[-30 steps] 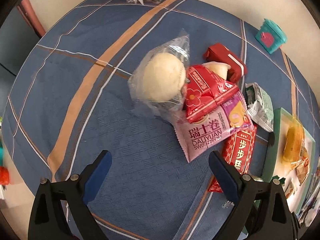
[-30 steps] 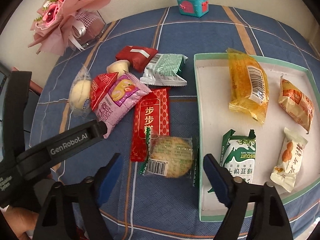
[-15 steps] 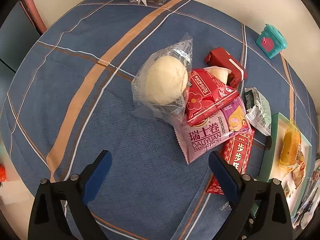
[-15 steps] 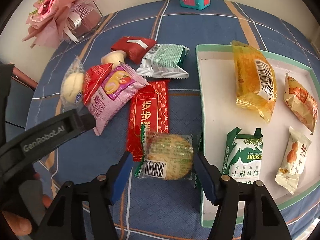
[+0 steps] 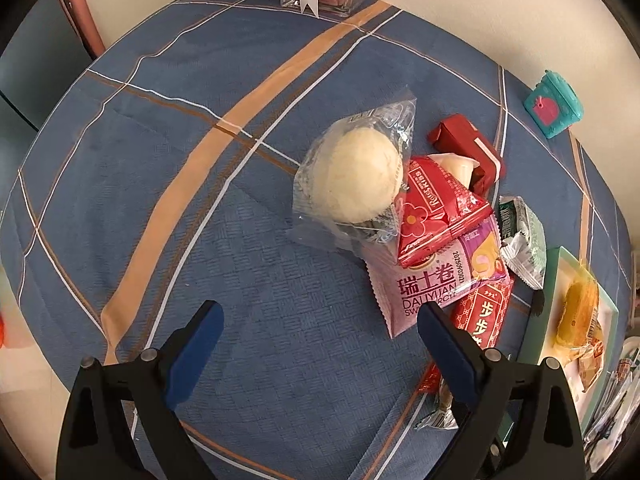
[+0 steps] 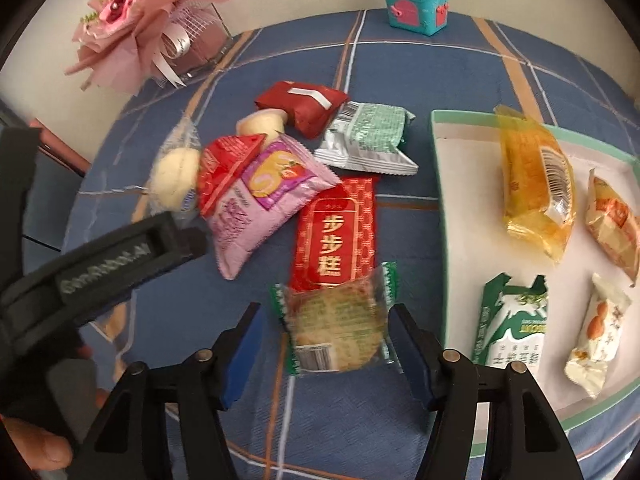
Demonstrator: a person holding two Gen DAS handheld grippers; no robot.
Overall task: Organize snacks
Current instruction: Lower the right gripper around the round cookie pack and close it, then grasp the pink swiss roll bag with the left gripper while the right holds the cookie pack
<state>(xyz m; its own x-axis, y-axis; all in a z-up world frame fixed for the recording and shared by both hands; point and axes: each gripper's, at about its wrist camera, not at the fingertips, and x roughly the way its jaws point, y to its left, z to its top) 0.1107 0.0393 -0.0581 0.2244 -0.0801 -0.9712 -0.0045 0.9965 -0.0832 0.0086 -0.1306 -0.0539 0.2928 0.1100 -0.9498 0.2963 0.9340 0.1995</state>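
right gripper [image 6: 324,330] seemingly pinches the cookie packet [image 6: 336,326], unseen from the left

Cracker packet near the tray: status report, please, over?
Right gripper jaws just closing around cracker packet, not yet clamped. Left gripper open, empty. Red bar under packet's far edge.

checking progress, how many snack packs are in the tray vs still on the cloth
in the tray: 4 (yellow pack, orange pack, green biscuit pack, white peanut pack)
on the cloth: 7, counting the cracker pack between the right jaws
total: 11
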